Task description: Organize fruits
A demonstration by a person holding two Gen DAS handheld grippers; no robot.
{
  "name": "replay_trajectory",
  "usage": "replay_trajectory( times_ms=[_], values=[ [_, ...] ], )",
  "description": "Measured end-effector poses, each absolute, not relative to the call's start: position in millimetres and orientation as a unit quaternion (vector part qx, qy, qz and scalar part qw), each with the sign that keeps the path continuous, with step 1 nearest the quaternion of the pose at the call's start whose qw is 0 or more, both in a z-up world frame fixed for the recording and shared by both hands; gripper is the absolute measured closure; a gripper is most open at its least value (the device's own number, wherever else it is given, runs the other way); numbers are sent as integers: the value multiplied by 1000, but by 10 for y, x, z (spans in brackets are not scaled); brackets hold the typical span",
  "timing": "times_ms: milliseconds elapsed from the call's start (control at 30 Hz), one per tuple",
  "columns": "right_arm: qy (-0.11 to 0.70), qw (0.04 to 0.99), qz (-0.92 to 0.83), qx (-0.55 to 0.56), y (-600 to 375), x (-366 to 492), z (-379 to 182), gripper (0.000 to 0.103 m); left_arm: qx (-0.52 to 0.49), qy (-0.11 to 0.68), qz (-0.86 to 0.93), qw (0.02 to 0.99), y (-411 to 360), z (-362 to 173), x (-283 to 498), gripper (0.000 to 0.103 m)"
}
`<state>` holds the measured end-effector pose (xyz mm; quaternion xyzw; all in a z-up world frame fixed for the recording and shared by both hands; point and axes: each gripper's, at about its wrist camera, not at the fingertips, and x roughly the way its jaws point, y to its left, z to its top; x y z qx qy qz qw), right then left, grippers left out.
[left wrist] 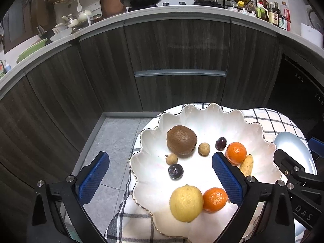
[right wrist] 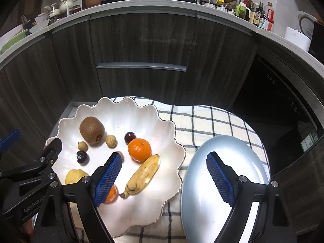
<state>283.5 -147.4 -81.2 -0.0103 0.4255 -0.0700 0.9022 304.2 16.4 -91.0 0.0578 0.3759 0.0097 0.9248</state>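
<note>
White scalloped dish [left wrist: 202,117] on a checked cloth [left wrist: 269,119], seen from the left wrist: kiwi [left wrist: 181,139], lemon [left wrist: 186,203], two oranges [left wrist: 236,152] and some small round fruits all sit in it. The left hand-held gripper [left wrist: 160,174] hangs over it with jaws spread wide, nothing in them. From the right wrist, a banana [right wrist: 143,174] lies in the dish too, near its right edge. The right hand-held gripper [right wrist: 164,176] is wide open and empty, one finger over the dish, one over the pale blue plate [right wrist: 202,212] beside it.
</note>
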Motion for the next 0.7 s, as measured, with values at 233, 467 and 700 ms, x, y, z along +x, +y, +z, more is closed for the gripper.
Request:
replay_trajectory(
  times_ms=[233,467,700],
  values=[
    [412,908,-74,-10,-1519,2582,-615,17,55,361,5,931,133,-709,2790,0],
    [397,914,-86,-13,-1612,2279,-361,17,53,351,6,935,81,-479,2492,0],
    [381,920,-87,-8,-1732,1947,-113,17,53,340,1,939,-48,-219,2145,0]
  ],
)
